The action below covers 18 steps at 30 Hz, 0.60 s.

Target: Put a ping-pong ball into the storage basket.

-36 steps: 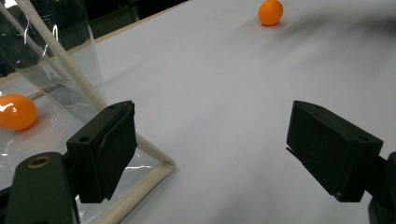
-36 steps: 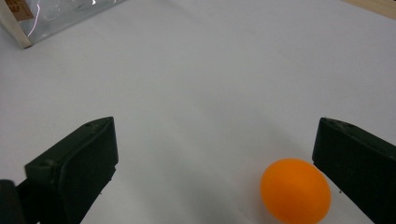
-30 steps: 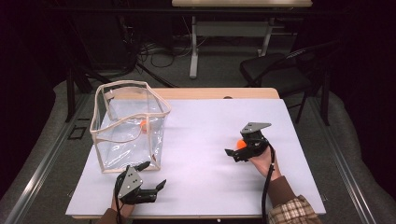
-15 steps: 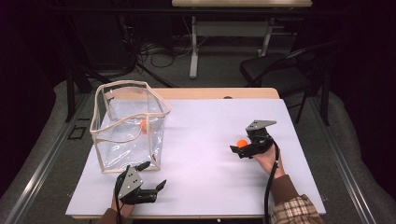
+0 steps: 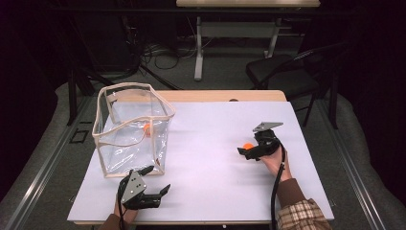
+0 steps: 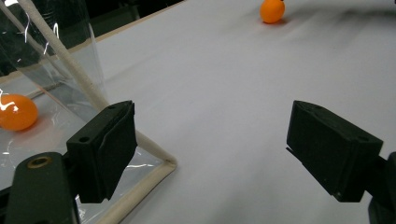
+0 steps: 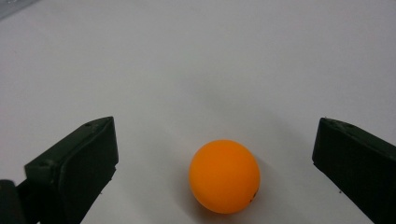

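Note:
A clear plastic bag (image 5: 119,139) with cream trim stands open-topped at the table's left, with an orange ball (image 5: 147,128) inside it. A second orange ball (image 5: 247,145) lies on the white table at the right. My right gripper (image 5: 250,149) is open around it; in the right gripper view the ball (image 7: 224,176) sits between the spread jaws, touching neither, with the gripper (image 7: 217,135) low over the table. My left gripper (image 5: 157,179) rests open near the front edge, just by the bag's near corner. The left gripper view shows the gripper (image 6: 212,149) empty, the bag's trim (image 6: 88,88), the bagged ball (image 6: 17,112) and the far ball (image 6: 272,10).
The white sheet (image 5: 210,182) covers a wooden table (image 5: 225,96). A dark chair (image 5: 282,72) and a desk leg (image 5: 198,52) stand beyond the far edge. Cables lie on the floor (image 5: 143,52) behind the table.
My right gripper has shifted slightly right and farther away; the orange ball beside it stays at about the same spot. The left gripper and bag have not moved.

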Each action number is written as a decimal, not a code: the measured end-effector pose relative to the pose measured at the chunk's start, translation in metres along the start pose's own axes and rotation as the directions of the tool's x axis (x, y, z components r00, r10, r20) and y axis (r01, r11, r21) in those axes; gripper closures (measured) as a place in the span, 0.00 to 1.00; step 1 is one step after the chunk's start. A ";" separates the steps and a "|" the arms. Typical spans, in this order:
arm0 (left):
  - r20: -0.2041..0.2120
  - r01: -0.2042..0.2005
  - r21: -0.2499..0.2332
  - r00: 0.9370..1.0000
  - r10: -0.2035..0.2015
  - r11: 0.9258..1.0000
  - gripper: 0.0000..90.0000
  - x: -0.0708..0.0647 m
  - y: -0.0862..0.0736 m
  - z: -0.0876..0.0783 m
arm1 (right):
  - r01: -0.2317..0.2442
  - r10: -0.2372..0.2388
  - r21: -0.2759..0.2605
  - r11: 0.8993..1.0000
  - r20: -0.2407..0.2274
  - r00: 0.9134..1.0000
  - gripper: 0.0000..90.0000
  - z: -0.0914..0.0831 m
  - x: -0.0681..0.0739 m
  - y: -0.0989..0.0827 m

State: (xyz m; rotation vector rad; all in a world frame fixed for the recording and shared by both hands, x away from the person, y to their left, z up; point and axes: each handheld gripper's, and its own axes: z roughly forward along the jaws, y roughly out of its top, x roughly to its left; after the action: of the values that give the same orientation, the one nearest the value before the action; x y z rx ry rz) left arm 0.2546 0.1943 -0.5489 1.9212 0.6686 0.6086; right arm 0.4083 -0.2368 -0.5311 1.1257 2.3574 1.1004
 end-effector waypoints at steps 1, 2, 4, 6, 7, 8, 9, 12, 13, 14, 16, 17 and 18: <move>0.000 -0.002 -0.004 1.000 0.002 1.000 0.18 0.000 0.000 0.000 | -0.002 0.002 0.003 1.000 -0.002 1.000 0.00 0.001 0.000 0.000; 0.000 -0.002 -0.007 1.000 0.002 1.000 0.18 -0.001 0.000 0.000 | -0.005 0.005 0.006 1.000 -0.003 1.000 0.00 0.002 -0.001 -0.001; 0.001 -0.001 -0.004 1.000 0.001 1.000 0.18 0.000 0.000 0.000 | -0.006 0.006 0.016 1.000 -0.007 1.000 0.00 0.003 -0.001 -0.001; 0.001 -0.002 -0.003 1.000 0.002 1.000 0.18 0.000 0.000 0.000 | -0.008 0.008 0.023 1.000 -0.008 1.000 0.00 0.004 0.000 -0.002; 0.002 -0.002 -0.005 1.000 0.002 1.000 0.18 0.000 0.000 0.000 | -0.003 0.003 0.024 1.000 -0.008 1.000 0.00 0.005 0.000 -0.002; 0.000 -0.002 -0.006 1.000 0.002 1.000 0.18 0.000 0.000 0.000 | -0.010 0.010 0.031 0.999 -0.006 1.000 0.00 0.006 0.000 -0.002; 0.001 -0.002 -0.006 1.000 0.002 1.000 0.18 0.000 0.000 -0.001 | -0.006 0.007 0.035 0.999 -0.003 1.000 0.00 0.006 0.000 -0.002; 0.002 -0.002 -0.007 1.000 0.002 1.000 0.18 0.000 0.000 0.000 | -0.003 0.003 0.051 0.999 0.007 1.000 0.01 0.009 0.000 -0.004; 0.002 -0.002 -0.007 1.000 0.002 1.000 0.18 -0.001 0.000 0.000 | -0.006 0.005 0.058 0.998 0.008 1.000 0.01 0.010 0.000 -0.004; 0.003 -0.003 -0.006 1.000 0.003 1.000 0.18 -0.001 0.000 0.000 | 0.000 -0.001 0.060 0.998 0.015 1.000 0.03 0.010 0.000 -0.004; 0.003 -0.003 -0.005 1.000 0.003 1.000 0.18 0.000 0.000 0.000 | -0.001 0.000 0.060 0.998 0.015 1.000 0.06 0.009 0.001 -0.004; 0.003 -0.002 -0.006 1.000 0.002 1.000 0.18 -0.001 0.000 0.000 | 0.002 -0.003 0.062 0.998 0.016 1.000 0.07 0.009 0.001 -0.005; 0.002 -0.002 -0.006 1.000 0.002 1.000 0.18 -0.001 0.000 0.000 | -0.001 0.000 0.066 0.998 0.017 1.000 0.08 0.009 0.001 -0.005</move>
State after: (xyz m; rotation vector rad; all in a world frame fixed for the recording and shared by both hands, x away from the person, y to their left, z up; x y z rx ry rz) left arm 0.2539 0.1942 -0.5486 1.9171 0.6625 0.6089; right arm 0.4103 -0.2335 -0.5411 1.1536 2.3963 1.0159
